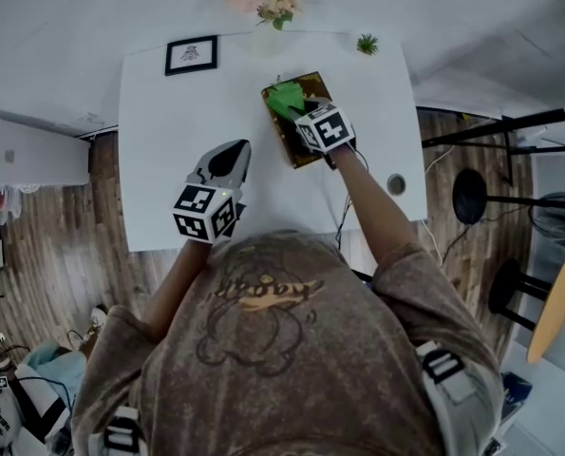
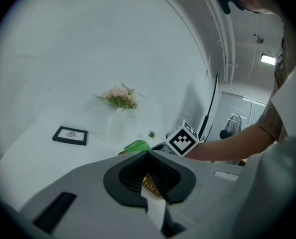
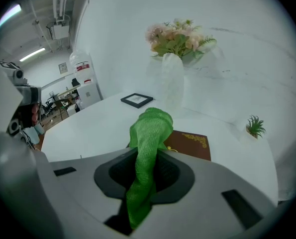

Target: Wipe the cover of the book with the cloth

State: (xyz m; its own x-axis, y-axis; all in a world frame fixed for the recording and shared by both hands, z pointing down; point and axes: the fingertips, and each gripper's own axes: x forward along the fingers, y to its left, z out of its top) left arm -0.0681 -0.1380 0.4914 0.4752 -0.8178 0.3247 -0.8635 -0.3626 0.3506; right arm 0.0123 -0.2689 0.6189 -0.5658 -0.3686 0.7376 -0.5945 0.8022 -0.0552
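Right gripper (image 1: 301, 114): jaws clenched on cloth (image 3: 148, 133), over book (image 3: 190, 144), upper centre.
Left gripper (image 1: 227, 156): jaws pressed together, empty, above counter (image 1: 159, 150), centre-left.

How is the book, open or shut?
Shut: the book lies flat on the table showing only its brown cover, no pages. The right gripper holds the cloth over it.

Left tongs (image 1: 231, 152) closed near torso, right arm extended, right tongs (image 1: 297, 112) clamping cloth (image 3: 150, 128)
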